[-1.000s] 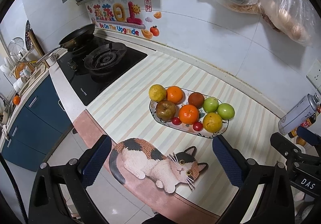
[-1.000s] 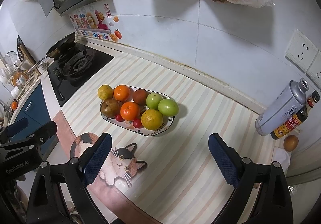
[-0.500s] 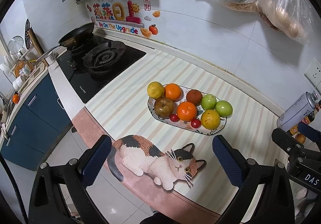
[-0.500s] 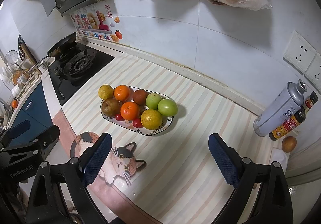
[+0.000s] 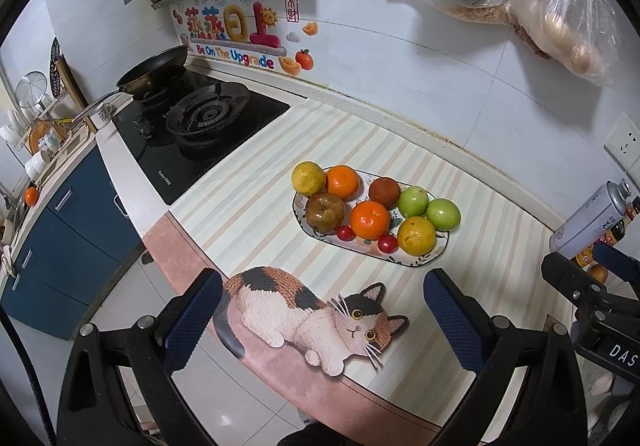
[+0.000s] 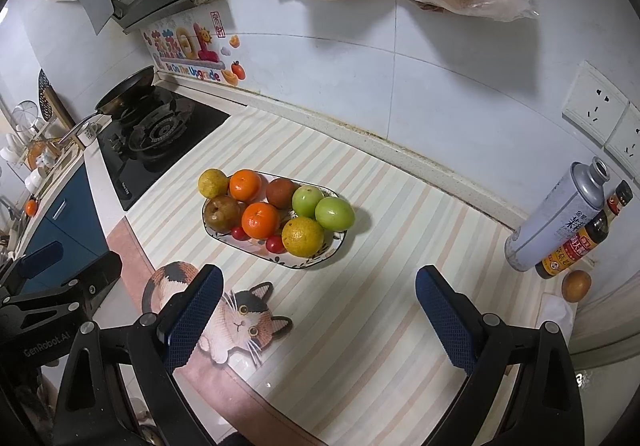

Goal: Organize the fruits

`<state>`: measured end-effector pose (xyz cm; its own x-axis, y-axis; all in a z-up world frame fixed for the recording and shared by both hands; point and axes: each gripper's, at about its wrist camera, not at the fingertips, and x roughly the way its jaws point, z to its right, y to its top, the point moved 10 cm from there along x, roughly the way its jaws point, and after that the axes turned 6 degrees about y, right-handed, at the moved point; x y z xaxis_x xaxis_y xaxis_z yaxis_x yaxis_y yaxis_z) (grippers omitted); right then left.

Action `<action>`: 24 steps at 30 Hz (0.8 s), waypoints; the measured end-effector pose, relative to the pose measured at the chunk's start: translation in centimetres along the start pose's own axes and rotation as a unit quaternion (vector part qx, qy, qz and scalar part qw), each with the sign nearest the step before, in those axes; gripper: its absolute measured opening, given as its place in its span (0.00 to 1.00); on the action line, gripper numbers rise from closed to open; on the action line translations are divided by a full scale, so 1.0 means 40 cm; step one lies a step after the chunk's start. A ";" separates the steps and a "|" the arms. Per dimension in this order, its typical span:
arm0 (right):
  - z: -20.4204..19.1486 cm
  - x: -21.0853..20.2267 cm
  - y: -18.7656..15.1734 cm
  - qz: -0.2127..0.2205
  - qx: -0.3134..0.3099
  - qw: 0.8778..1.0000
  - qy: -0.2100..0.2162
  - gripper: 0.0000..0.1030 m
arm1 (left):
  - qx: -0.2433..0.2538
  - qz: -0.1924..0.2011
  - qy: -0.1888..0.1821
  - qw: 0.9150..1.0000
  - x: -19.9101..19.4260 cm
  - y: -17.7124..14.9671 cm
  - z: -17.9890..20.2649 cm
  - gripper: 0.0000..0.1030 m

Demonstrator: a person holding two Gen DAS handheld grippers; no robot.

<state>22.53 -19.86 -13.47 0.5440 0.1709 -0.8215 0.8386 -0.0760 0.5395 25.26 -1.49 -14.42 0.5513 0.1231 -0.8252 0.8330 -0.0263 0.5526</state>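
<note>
I am holding my left gripper (image 5: 320, 310) wide and empty over the cat-print mat's (image 5: 320, 310) near edge, facing the fruit (image 5: 370, 220) piled on the oval plate (image 5: 440, 250). My right gripper (image 6: 318, 310) is hovering equally wide, leaving both free to pick.

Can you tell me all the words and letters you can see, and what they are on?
"Be On The Upgrade": wall sticker, under big Chinese characters.
"DAS": the right hand-held gripper, cut off at the picture edge.
"GenRobot.AI": the left hand-held gripper.
Red seal beside the sticker: Chinese, too small to read.
Silver can and sauce bottle: Chinese labels, too blurred to read.
Stove front and mug: print too small.
</note>
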 end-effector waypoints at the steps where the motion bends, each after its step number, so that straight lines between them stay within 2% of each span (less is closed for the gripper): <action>1: -0.001 0.001 -0.001 0.001 0.000 1.000 0.000 0.96 | 0.000 0.000 0.000 1.000 -0.001 0.000 0.001 1.00; 24: -0.006 -0.021 -0.003 0.003 -0.003 1.000 -0.001 0.96 | 0.000 0.003 -0.001 1.000 -0.011 0.000 0.009 1.00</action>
<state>21.95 -19.74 -12.81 0.5484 0.1690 -0.8190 0.8356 -0.0719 0.5446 25.03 -1.89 -14.10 0.5563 0.1207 -0.8222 0.8298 -0.0273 0.5574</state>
